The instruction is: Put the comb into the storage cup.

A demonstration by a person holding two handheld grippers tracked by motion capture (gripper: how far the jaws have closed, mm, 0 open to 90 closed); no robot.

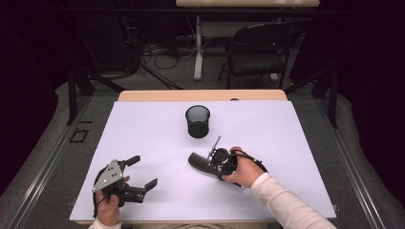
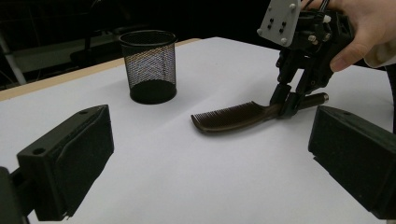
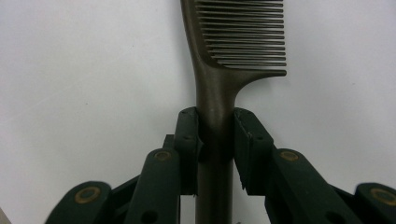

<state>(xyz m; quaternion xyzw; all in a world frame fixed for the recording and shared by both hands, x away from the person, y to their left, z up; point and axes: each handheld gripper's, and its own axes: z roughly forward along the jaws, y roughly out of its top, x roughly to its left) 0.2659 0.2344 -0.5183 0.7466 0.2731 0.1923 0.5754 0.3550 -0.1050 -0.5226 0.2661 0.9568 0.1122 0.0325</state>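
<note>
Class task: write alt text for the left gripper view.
The right gripper clamps the handle of a dark comb lying on the white table. A black mesh cup stands behind; the left gripper's open jaws frame the foreground.

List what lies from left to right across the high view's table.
Left gripper → mesh cup → comb → right gripper, closed on the comb's handle.
</note>
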